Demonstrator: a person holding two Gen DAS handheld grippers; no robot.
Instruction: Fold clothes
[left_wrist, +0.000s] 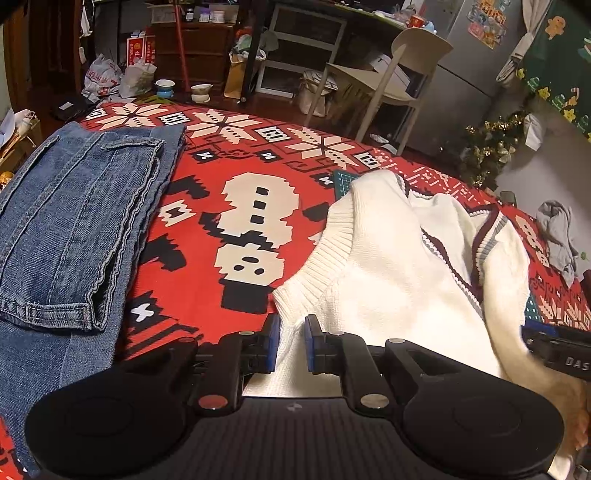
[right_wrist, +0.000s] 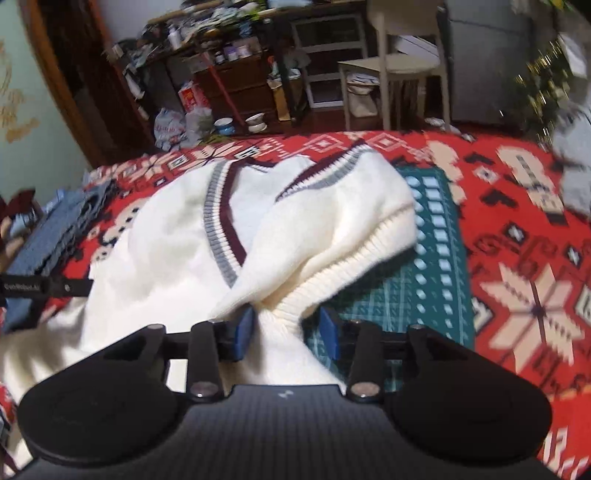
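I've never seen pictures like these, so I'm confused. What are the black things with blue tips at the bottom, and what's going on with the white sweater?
Those are two hand-held grabbers a person carries, one in each hand. Each has a camera looking out along its two blue-padded fingers, so you get one picture per grabber. The left gripper has part of the white sweater vest between its fingers, and so does the right gripper; the fingers stand a bit apart, so I can't tell whether they are squeezing. The vest lies rumpled on a red patterned blanket. Blue jeans, already folded, lie off to the left. A hand peeks in at the left picture's edge.

cream chair (left_wrist: 402, 70), wooden drawers (left_wrist: 195, 51), fridge (left_wrist: 465, 74)
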